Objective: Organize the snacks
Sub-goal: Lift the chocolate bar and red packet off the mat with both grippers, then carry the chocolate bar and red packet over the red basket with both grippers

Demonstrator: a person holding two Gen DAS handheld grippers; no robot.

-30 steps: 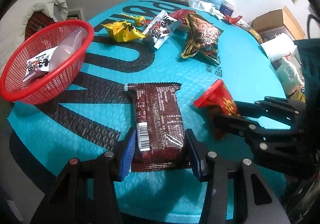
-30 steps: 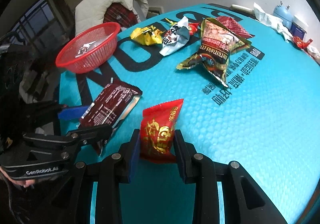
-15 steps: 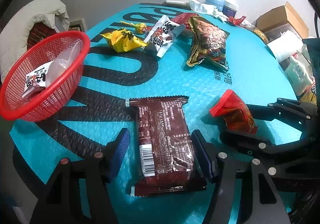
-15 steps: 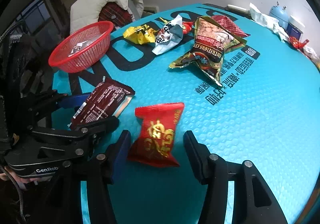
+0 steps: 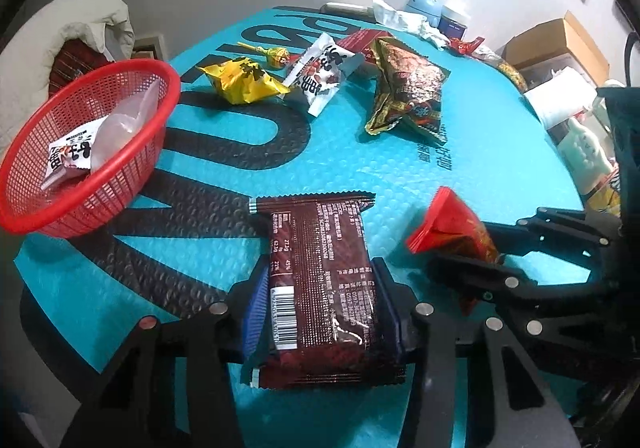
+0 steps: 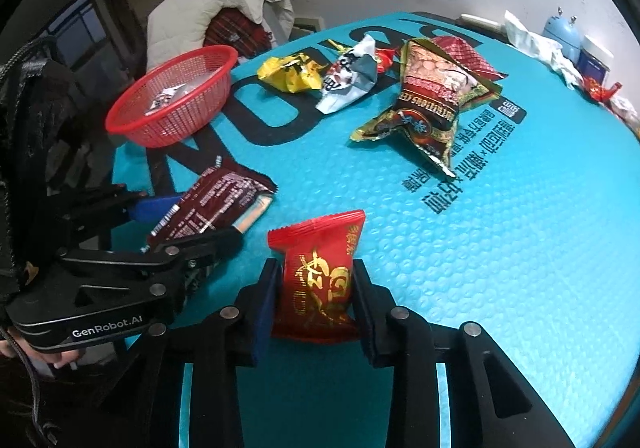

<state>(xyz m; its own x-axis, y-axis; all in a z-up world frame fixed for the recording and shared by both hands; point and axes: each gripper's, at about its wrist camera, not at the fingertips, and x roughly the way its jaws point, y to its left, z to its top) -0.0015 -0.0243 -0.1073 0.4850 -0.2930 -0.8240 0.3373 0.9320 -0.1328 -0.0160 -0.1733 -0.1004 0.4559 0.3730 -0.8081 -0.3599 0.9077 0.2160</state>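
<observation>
Both tools, spread wide a half-second earlier, now clamp snacks: left tool (image 5: 320, 308) the brown wafer pack (image 5: 320, 280), right tool (image 6: 314, 298) the red packet (image 6: 318, 276).

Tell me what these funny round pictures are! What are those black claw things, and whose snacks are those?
No robot here: a person holds a black grabbing tool in each hand. Each tool carries a wide-angle camera looking along its two fingers, so the pictures look round.

One picture is from the left tool. Its left gripper is squeezing a long dark brown snack packet. The other picture is from the right tool, whose right gripper is squeezing a small red packet with gold writing.

Everything lies on a bumpy turquoise mat with big black letters. Farther back are a crumpled yellow wrapper, a white packet and a big dark nut bag. A red plastic mesh basket already has a packet inside.
</observation>
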